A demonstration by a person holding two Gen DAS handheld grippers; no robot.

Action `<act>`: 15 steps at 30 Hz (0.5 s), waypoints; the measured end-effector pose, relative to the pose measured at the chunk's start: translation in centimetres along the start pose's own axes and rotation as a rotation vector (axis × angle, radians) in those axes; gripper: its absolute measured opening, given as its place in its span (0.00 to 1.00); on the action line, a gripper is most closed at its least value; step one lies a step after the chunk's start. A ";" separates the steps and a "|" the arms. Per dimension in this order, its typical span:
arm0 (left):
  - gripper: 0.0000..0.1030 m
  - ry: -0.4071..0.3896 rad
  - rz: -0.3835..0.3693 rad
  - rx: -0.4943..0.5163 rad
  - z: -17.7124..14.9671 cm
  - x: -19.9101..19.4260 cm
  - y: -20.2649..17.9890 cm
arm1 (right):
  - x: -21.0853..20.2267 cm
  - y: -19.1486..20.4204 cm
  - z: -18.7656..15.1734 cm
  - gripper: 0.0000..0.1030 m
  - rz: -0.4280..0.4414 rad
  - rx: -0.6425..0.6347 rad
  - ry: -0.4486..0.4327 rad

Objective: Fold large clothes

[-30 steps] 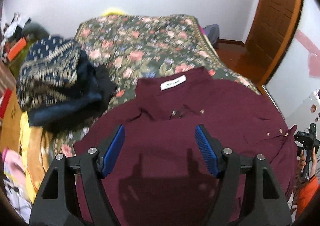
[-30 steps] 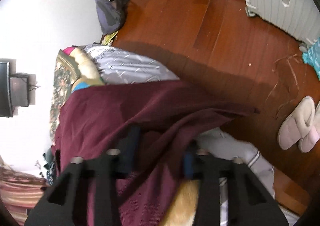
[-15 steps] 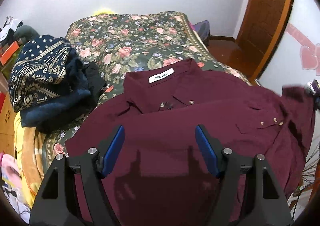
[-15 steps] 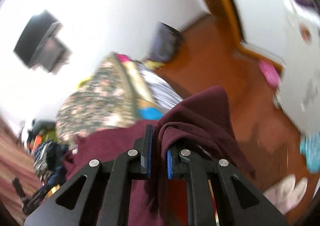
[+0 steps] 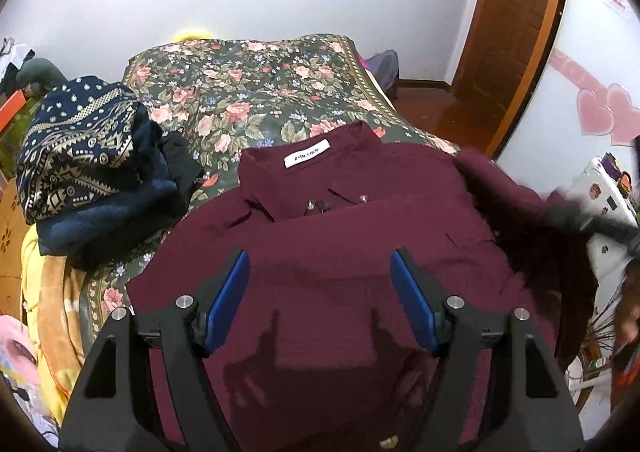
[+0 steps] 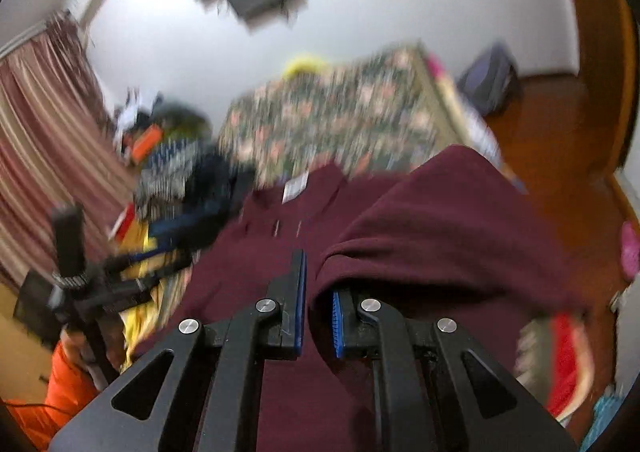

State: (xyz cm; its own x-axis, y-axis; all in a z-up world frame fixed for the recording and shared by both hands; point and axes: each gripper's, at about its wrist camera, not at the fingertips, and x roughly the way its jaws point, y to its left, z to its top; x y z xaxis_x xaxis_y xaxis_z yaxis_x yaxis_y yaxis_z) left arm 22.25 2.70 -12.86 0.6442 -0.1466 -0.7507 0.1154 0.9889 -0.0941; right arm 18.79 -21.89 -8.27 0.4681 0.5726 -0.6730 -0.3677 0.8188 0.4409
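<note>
- Since the earlier frames, the right side of the shirt (image 5: 360,252) has been lifted off the bed's edge and carried up and inward; the right wrist view, once aimed at the floor, is now aimed across the bed (image 5: 256,92) toward the far wall.
- The shirt is laid face up on the bed, collar and label (image 5: 307,154) pointing away, its long axis running from near edge to far wall.
- The right gripper (image 6: 318,316) is clenched on a fold of the shirt's right side, the cloth draped over its right finger; this part is raised above the flat body of the shirt.
- The left gripper (image 5: 320,300) is held wide apart above the lower front of the shirt, grasping nothing; contact with the cloth cannot be told.
- The coming move is judged to turn on this: the shirt's midline lies to the left of the right gripper, so the held side must be carried leftward across the long axis.
- The pile of dark clothes (image 5: 92,164) lies well left of the shirt, clear of that path.
</note>
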 end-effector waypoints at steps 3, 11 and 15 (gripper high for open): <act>0.69 0.010 -0.017 -0.005 -0.7 0.0 0.3 | 3.1 0.1 -2.0 0.10 -0.064 0.009 0.092; 0.69 0.037 -0.020 -0.013 -1.7 0.6 0.6 | 2.1 0.8 -1.6 0.19 -0.116 0.023 0.151; 0.69 0.019 -0.017 -0.015 -1.4 0.4 0.2 | -0.3 1.6 -1.4 0.31 -0.107 0.012 0.087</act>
State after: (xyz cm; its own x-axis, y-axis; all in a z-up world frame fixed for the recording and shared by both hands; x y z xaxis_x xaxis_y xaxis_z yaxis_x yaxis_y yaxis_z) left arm 21.49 2.87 -14.13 0.6275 -0.1635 -0.7613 0.1152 0.9864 -0.1169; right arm 16.93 -20.84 -8.19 0.4321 0.4767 -0.7655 -0.3099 0.8757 0.3704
